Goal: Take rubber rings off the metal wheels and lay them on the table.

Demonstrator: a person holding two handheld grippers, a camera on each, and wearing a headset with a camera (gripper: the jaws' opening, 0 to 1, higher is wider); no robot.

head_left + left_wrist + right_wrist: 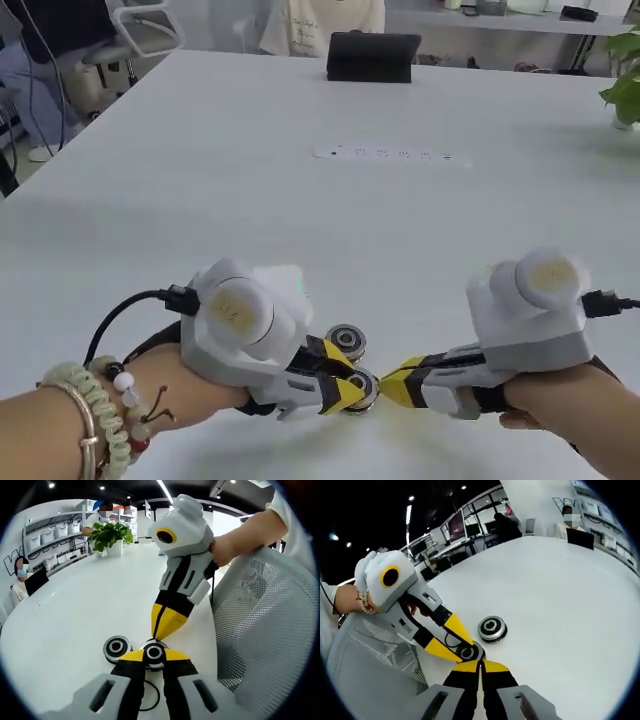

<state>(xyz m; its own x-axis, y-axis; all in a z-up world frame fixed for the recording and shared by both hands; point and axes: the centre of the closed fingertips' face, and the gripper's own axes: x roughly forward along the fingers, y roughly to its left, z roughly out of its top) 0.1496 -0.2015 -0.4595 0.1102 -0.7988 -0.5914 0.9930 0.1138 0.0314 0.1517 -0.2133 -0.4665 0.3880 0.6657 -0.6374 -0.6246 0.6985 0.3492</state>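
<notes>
Head view first: low on the white table (300,180), left gripper (347,376) closed round a metal wheel, jaws parted only to its width. Call it the clamped wheel (363,386). Right gripper (393,385) nose-on to the clamped wheel from the opposite side, jaws pressed together. Just behind the clamped wheel, a free wheel (347,340) flat on the table. Far beyond the clamped wheel, a white power strip (390,154). Beaded bracelets (95,415) on the wrist behind the left gripper.

Over to the left gripper view: yellow tips of the left gripper (154,657) hugging both sides of the clamped wheel (154,651). Right gripper (159,631) coming down onto the clamped wheel's far edge, tip closed to a point. Anything nipped there? Cannot tell. Free wheel (117,648) just beside the clamped wheel, apart from it. New here: a thin black loop (152,700) under the jaws, ring or cable impossible to say. Also a potted plant (110,532) far past the clamped wheel and a mesh chair back (250,630) off to the side.

Right gripper view now: right gripper (480,666) shut tight, just short of the clamped wheel (470,653). Left gripper (464,647) gripping it from beyond. Free wheel (492,628) just past the clamped wheel.
</notes>
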